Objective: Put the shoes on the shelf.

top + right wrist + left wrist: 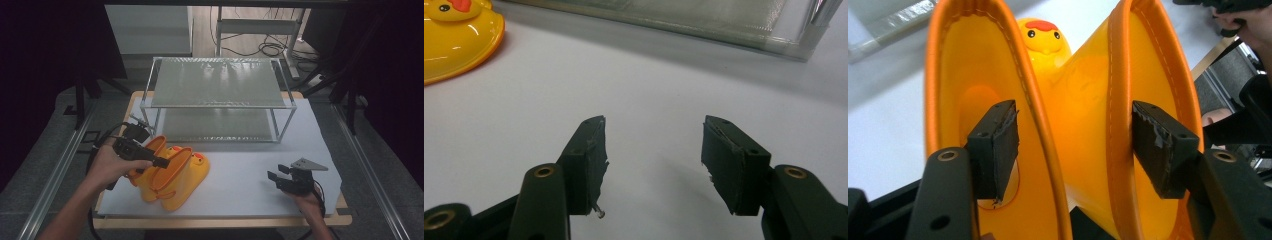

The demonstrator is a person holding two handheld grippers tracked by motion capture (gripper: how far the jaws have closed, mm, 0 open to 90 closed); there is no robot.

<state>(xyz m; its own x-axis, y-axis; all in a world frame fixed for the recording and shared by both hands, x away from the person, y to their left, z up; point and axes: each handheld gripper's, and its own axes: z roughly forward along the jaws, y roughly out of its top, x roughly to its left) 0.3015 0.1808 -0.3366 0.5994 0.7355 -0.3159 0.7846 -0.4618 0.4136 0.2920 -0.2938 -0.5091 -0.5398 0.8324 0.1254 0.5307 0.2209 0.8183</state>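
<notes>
Your left hand-held gripper sits right at the open tops of the two yellow rain boots, its jaws spread wide. In the left gripper view one jaw is inside the mouth of the left-hand boot and the other inside the mouth of the right-hand boot, so the two adjoining shaft walls stand between the jaws, not yet pinched. That is the relation that matters: the pair lies straight ahead along the gripper's own line, shaft openings toward you, duck-faced toes pointing away.

On the bench the boots lie on their sides near the front left corner, long axis running from the left edge in toward the middle. Your left hand is on them; your right hand-held gripper is well apart, near the front right corner, jaws wide and holding nothing, with bare bench surface under it.

Farther back, the two-tier wire-mesh rack stands along the rear of the bench, both shelves unoccupied. Judged from this, closing the left jaws would gather both boots at once.
</notes>
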